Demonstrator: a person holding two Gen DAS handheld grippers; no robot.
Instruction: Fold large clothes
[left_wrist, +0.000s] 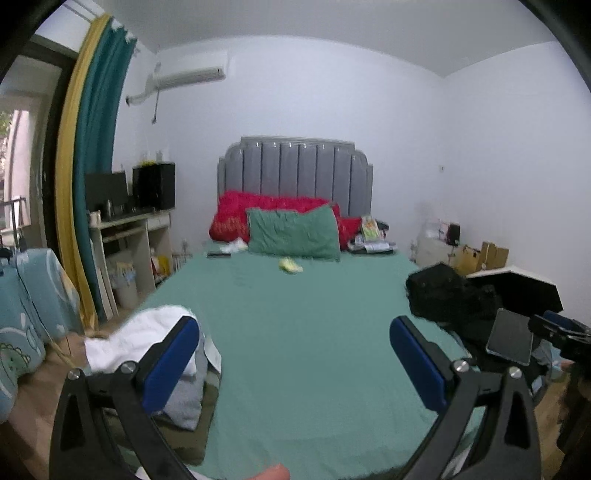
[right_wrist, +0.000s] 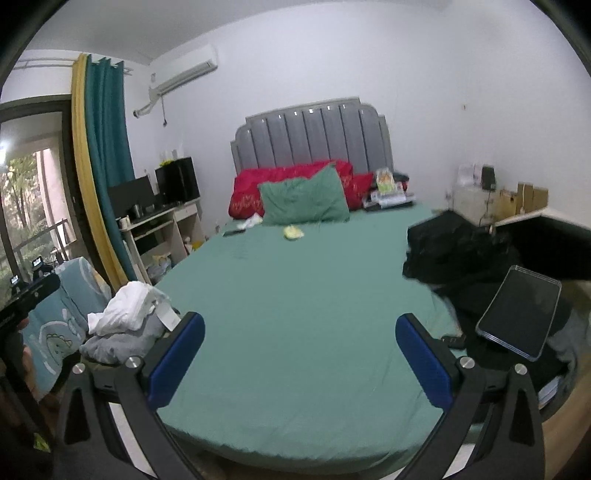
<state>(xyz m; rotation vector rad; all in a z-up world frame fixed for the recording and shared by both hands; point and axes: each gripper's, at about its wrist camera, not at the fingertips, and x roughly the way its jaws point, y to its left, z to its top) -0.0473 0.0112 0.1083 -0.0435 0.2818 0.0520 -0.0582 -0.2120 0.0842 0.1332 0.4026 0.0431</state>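
Our left gripper (left_wrist: 295, 363) is nearest in the left wrist view, with its blue pads (left_wrist: 168, 363) wide apart and nothing between them. Behind the gap we see only the green sheet (left_wrist: 295, 314) of the bed. At the left corner of the bed lies a pile of clothes (left_wrist: 155, 343): a white piece on top, a grey one under it and a dark olive one at the bottom. The left finger partly covers this pile. On the right side of the bed lies a black garment (left_wrist: 447, 295), crumpled. Just right of it is a phone (left_wrist: 511, 338) on a black mount, blurred. Far back we see a green pillow (left_wrist: 293, 232) leaning on a red blanket (left_wrist: 236, 214), before the grey headboard (left_wrist: 295, 166).

Next, in the right wrist view, our right gripper (right_wrist: 300, 360) is also wide and holds nothing; the sheet (right_wrist: 295, 295) shows between its pads (right_wrist: 175, 360). The pile (right_wrist: 125, 321) sits at the left corner, just beside the left finger but apart from it. The black garment (right_wrist: 458, 254) spreads on the right edge of the bed, and the phone (right_wrist: 519, 317) stands tilted in front of it. A small yellow thing (right_wrist: 293, 232) lies on the sheet near the pillow (right_wrist: 304, 201).
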